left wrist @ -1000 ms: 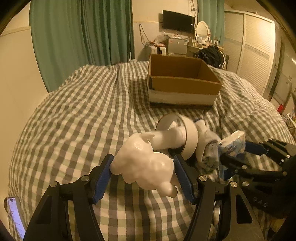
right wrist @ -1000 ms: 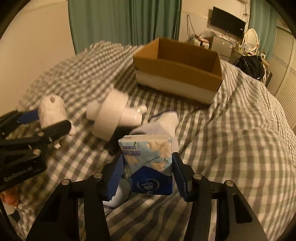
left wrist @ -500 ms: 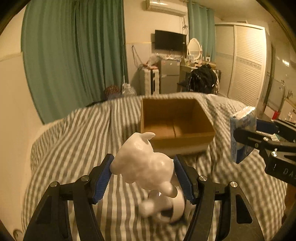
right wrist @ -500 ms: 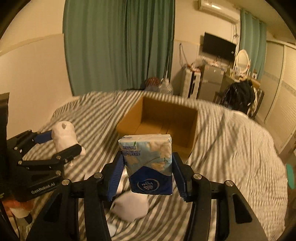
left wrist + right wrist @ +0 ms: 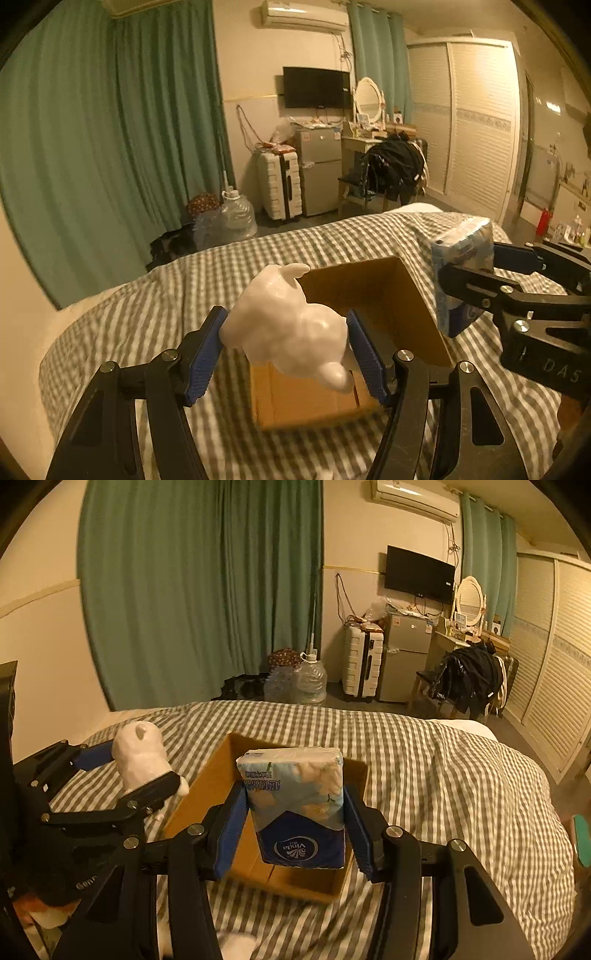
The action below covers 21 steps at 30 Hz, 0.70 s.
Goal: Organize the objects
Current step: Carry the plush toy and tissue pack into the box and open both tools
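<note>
My left gripper [image 5: 286, 345] is shut on a white animal figurine [image 5: 291, 332] and holds it in the air above the near left part of an open cardboard box [image 5: 373, 295]. My right gripper [image 5: 295, 829] is shut on a blue and white tissue pack [image 5: 295, 805] and holds it above the same box [image 5: 207, 782]. The tissue pack also shows in the left wrist view [image 5: 461, 269], to the right of the box. The figurine also shows in the right wrist view [image 5: 142, 753], left of the box.
The box stands on a bed with a grey checked cover [image 5: 155, 314]. Beyond the bed are green curtains [image 5: 110, 155], a white suitcase [image 5: 279, 184], a small fridge [image 5: 321, 170], water jugs [image 5: 236, 218] and a chair with dark clothes [image 5: 395, 166].
Both grippers have risen from the bed and moved forward over the box with their objects. The tape roll and socks have dropped out of view below.
</note>
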Available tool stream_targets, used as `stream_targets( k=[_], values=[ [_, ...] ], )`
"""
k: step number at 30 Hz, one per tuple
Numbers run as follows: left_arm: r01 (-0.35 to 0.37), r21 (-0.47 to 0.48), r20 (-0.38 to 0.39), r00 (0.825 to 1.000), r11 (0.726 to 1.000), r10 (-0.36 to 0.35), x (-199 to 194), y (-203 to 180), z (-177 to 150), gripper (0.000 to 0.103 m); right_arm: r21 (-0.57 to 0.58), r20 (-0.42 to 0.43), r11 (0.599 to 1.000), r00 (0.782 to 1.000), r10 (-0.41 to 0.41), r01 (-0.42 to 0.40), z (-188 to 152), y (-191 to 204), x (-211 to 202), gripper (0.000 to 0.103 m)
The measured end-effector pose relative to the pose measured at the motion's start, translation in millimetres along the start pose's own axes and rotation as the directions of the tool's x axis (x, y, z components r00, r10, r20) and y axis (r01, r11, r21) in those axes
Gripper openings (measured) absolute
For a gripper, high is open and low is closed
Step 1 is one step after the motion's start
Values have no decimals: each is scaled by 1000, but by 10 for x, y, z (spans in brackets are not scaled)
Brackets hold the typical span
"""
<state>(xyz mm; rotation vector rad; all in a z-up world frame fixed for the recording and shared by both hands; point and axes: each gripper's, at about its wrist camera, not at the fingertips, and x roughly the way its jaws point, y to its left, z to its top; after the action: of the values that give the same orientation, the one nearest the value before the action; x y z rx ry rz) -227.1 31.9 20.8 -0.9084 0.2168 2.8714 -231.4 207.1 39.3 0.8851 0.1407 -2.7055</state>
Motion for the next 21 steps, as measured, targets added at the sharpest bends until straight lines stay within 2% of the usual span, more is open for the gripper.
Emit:
stream_targets(
  k=[4, 10, 18, 20, 21],
  values=[
    [8, 45, -34, 999, 999, -7, 463, -75, 61, 68, 13, -30, 1000, 999, -12, 13, 102, -168, 427, 51],
    [26, 85, -119, 993, 996, -15, 1048, -118, -99, 68, 23, -103, 1000, 995, -7, 9, 90, -354, 1006, 51],
    [76, 54, -175, 982, 996, -66, 1250, -89, -335, 70, 59, -168, 998, 985, 42, -32, -118, -397, 1266, 53],
    [78, 43, -177, 982, 996, -70, 1169, -66, -352, 78, 60, -152, 998, 988, 41, -32, -127, -383, 1193, 57],
    [72, 41, -170, 983, 997, -64, 1107, -69, -345, 84, 62, -142, 998, 989, 43, -34, -133, -384, 1147, 63]
  ],
)
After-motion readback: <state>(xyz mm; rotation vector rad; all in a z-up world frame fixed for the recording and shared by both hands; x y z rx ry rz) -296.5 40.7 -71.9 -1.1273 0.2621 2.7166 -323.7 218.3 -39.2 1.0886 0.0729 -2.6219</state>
